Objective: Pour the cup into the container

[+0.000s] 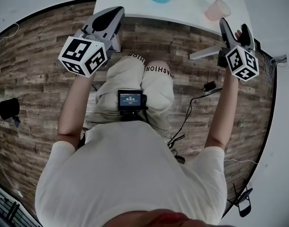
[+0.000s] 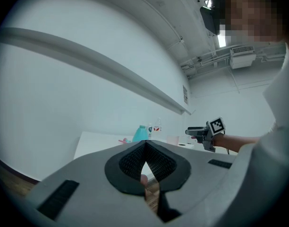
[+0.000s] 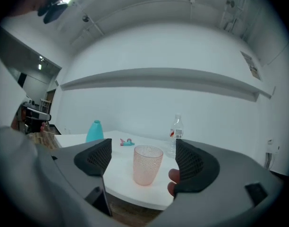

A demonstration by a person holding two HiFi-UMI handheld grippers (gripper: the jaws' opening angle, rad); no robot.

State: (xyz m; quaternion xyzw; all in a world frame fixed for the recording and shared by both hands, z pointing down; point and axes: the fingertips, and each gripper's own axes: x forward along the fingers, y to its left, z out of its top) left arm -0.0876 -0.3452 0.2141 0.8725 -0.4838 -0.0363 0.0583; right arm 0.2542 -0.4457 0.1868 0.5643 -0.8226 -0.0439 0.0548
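The left tool (image 2: 145, 145) is held level above the wood-plank floor (image 1: 36, 79), short of the white table (image 1: 135, 4); its ribbed black pads are closed tip to tip and nothing is gripped between them. The right tool (image 3: 143, 160) is held level at the table's near edge, with its jaws spread wide and empty. A pink, translucent, dimpled plastic cup (image 3: 147, 164) is framed between those jaws in the right gripper view, upright on the table close to the edge, and neither pad is touching it. In the head view the cup (image 1: 217, 9) is seen just beyond the tool's tips. Whether anything is in the cup cannot be told. A teal, bottle-shaped plastic container (image 3: 94, 130) is standing further back on the table, well to the left of the cup. A clear plastic water bottle with a red label (image 3: 176, 135) is upright behind the cup, and a small teal and pink object (image 3: 126, 142) is lying between bottle and container. A fingertip (image 3: 174, 175) is visible by the right pad.
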